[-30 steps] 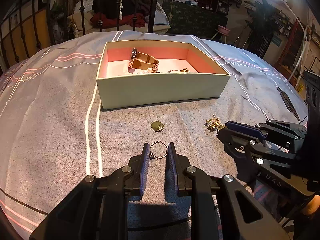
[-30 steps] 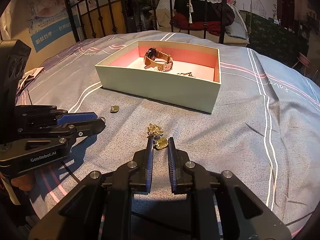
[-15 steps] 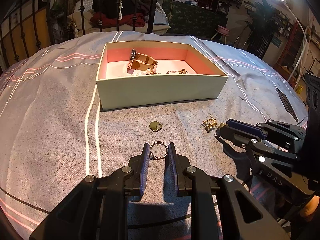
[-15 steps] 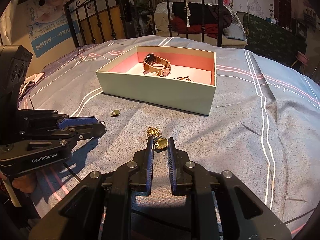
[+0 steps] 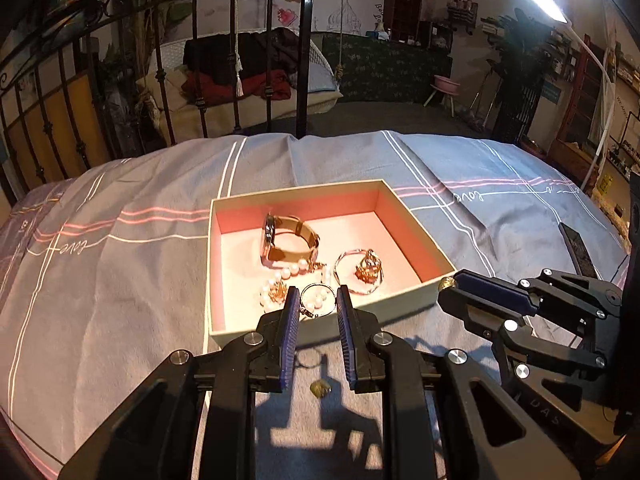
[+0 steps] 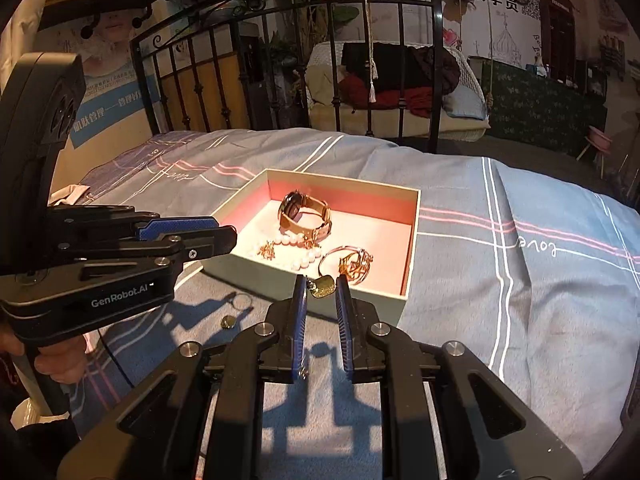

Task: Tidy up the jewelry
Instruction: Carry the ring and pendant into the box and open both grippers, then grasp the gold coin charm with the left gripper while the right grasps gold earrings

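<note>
Beyond both claws sits the pale green cardboard box with a pink lining [image 5: 400, 220], the largest thing to reckon with: light, stiff enough to hold its shape, likely to skid on the grey striped bedspread [image 5: 120, 280] if a claw knocks its wall. Inside it, farthest from the claws, a gold-strapped wristwatch [image 5: 286, 242] stands on edge; it looks the heaviest piece, firm at the case and springy at the strap. Nearer lie a thin pinkish bangle [image 5: 356, 276] with a gold ornament inside its loop, and a strand of white pearls [image 5: 296, 270], limp and apt to snag.

Left claw [image 5: 316, 306] is closed to a narrow gap, pinching a thin silver ring [image 5: 316, 300] by its lower edge, with the ring poking just past the tips over the box's near wall. It is rigid, featherlight and slick, so an edge grip is the sensible hold (a slack pinch would probably let it swivel).

Right claw [image 6: 320, 290] is pressed together on a small flat gold pendant [image 6: 322, 286], held at its edge just short of the box; any chain is hidden from me.

Below and behind the left claw's tips, 1 small gold charm [image 5: 320, 389] lies loose on the bedspread, tiny and flat, probably awkward to lift off soft cloth.
</note>
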`<state>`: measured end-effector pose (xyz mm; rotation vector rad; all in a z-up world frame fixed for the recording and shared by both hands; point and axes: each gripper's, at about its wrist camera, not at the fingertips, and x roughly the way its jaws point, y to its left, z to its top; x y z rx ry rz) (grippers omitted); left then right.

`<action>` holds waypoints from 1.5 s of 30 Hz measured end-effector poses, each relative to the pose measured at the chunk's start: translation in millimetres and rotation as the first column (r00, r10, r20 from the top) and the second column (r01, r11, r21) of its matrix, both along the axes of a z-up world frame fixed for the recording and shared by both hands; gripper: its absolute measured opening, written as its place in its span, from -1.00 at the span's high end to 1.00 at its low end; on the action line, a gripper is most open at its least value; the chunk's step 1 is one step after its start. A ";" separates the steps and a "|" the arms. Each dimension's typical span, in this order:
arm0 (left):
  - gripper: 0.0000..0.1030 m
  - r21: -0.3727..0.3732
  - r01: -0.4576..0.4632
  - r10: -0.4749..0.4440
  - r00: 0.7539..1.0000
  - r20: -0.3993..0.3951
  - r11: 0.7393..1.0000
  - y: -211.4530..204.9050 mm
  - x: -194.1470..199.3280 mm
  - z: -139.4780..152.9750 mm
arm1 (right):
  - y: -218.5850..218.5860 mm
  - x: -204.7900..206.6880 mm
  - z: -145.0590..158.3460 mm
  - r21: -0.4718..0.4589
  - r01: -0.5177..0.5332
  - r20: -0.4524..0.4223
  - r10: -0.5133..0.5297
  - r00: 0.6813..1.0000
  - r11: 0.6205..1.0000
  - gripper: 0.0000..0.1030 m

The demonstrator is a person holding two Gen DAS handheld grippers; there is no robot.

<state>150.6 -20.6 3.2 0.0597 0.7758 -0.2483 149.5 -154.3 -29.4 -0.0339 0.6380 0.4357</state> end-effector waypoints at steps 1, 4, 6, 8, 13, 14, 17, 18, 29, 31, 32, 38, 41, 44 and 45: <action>0.64 0.005 -0.002 0.002 1.000 0.002 1.000 -0.9 6.2 2.7 | 0.2 3.9 3.2 0.003 0.001 0.004 -0.001 1.000 1.000 0.70; 0.64 0.006 -0.013 0.013 1.000 -0.011 1.000 -1.2 24.4 5.0 | -0.9 21.1 10.4 0.018 0.008 0.004 -0.008 1.000 1.000 0.70; 0.64 0.010 -0.028 0.028 0.999 -0.034 1.000 -0.1 38.1 2.9 | 0.6 34.5 9.3 0.010 0.011 -0.011 -0.011 1.000 1.000 0.70; 0.64 0.019 -0.034 0.035 0.998 -0.054 0.999 0.9 48.9 -0.2 | 2.8 46.9 4.1 -0.009 0.012 -0.029 -0.012 1.000 1.000 0.70; 0.64 0.048 -0.043 0.047 0.995 -0.089 0.998 0.9 64.6 -11.7 | 9.8 66.5 -14.3 -0.039 0.014 -0.081 -0.017 0.997 0.999 0.70; 0.64 0.051 -0.044 0.049 0.994 -0.098 0.998 1.9 66.1 -14.3 | 10.8 67.9 -17.0 -0.039 0.012 -0.087 -0.016 0.996 0.999 0.70; 0.64 0.059 -0.048 0.054 0.992 -0.115 0.997 1.2 69.9 -21.6 | 14.6 69.9 -23.4 -0.056 0.009 -0.094 -0.014 0.996 0.998 0.70; 0.64 0.060 -0.048 0.055 0.991 -0.118 0.997 1.4 70.5 -23.2 | 15.4 70.1 -24.5 -0.060 0.007 -0.095 -0.013 0.995 0.998 0.70; 0.64 0.079 -0.042 0.053 0.989 -0.136 0.996 -4.1 75.7 -30.2 | 21.0 72.6 -32.7 -0.098 -0.003 -0.114 -0.009 0.993 0.995 0.69; 0.57 0.066 -0.046 0.055 0.987 -0.152 0.997 -2.0 76.3 -30.9 | 23.4 70.1 -32.6 -0.120 0.002 -0.107 -0.015 0.994 0.993 0.65; 0.50 0.055 -0.047 0.055 0.986 -0.159 0.997 -0.4 76.2 -31.1 | 23.1 68.3 -32.6 -0.119 0.002 -0.106 -0.015 0.994 0.993 0.45; -0.23 0.051 -0.036 0.042 0.992 -0.119 0.998 3.2 60.8 -23.3 | 18.1 49.1 -24.8 -0.112 0.026 -0.065 -0.033 0.997 0.993 -0.42; -0.30 0.020 -0.024 0.026 0.994 -0.103 1.000 6.2 41.9 -18.6 | 12.0 28.2 -24.5 -0.102 0.036 -0.061 -0.042 0.997 0.994 -0.48; -0.33 -0.048 -0.011 0.006 0.994 -0.109 0.999 12.3 15.0 -18.5 | 6.0 0.2 -33.2 -0.090 0.028 -0.073 -0.034 0.997 0.996 -0.49; -0.33 -0.069 -0.003 -0.005 0.993 -0.114 0.998 13.1 5.5 -19.9 | 4.4 -7.6 -37.9 -0.091 0.029 -0.080 -0.036 0.996 0.995 -0.49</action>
